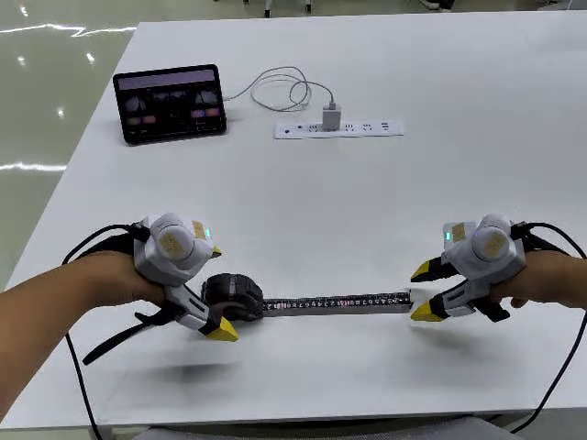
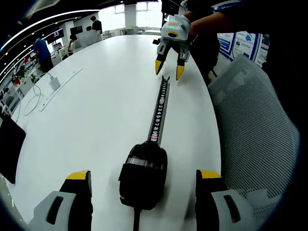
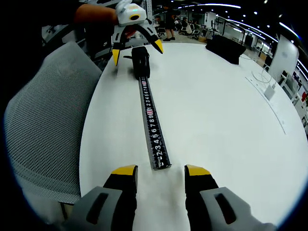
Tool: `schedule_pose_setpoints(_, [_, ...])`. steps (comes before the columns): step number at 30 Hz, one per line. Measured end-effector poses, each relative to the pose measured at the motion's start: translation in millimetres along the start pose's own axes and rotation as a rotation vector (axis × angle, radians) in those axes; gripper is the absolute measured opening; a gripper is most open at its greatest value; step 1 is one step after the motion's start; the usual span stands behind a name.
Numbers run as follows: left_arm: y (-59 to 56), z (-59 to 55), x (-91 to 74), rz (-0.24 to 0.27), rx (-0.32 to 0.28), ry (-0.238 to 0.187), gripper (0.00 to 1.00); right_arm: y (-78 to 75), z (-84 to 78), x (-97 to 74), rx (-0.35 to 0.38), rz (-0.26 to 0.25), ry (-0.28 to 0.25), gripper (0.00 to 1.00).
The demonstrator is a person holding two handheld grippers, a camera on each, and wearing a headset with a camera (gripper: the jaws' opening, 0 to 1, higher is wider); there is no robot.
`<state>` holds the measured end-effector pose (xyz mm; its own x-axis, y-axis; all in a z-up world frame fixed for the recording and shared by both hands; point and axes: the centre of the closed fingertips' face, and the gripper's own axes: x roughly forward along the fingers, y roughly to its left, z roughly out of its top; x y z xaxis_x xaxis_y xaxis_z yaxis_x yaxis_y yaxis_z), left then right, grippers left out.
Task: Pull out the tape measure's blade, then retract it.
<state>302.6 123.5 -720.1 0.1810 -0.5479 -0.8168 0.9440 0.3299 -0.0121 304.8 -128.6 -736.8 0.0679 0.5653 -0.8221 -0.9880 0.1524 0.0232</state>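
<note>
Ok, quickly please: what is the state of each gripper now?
Left gripper: open, jaws either side of the tape measure case, not clamped.
Right gripper: open, blade end loose at its jaw tips.

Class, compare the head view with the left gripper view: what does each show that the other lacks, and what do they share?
Head view: the lit face of the tablet and the forearm behind the left hand-held gripper. Left gripper view: a mesh chair back and distant people. Shared: tape measure case, extended blade, right hand-held gripper.
</note>
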Motion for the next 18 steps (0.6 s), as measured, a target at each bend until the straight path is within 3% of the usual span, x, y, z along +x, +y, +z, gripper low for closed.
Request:
schedule_pose_setpoints(5, [-3.0,-1.6,-1.1,0.008,-0.016,0.006,0.92,1.0,1.3,2.3,0.016,-0.002,-0.003,0.41])
schedule_pose_setpoints(8, [-4.1,0.4,-1.7,0.013,-0.047,-0.016,1.0,0.6,1.2,3.2,0.023,0.0,-0.014,0.45])
schedule_pose_setpoints(14, [-3.4,3.4,-5.2,0.03,-0.108,-0.063,1.0,-4.7,1.0,3.0,0.07,-0.026,-0.033,0.51])
schedule_pose_setpoints(16, [2.0,3.3,-6.2,0.066,-0.113,-0.073,1.0,-4.6,2.1,1.9,0.095,-0.027,-0.054,0.54])
schedule_pose_setpoints(17, [10.6,-0.4,-7.8,0.117,-0.137,-0.064,1.0,-5.3,0.9,1.4,0.094,-0.039,-0.056,0.55])
schedule_pose_setpoints(18, [11.9,-2.5,-8.4,0.128,-0.181,-0.063,1.0,-4.9,1.3,1.0,0.096,-0.044,-0.063,0.55])
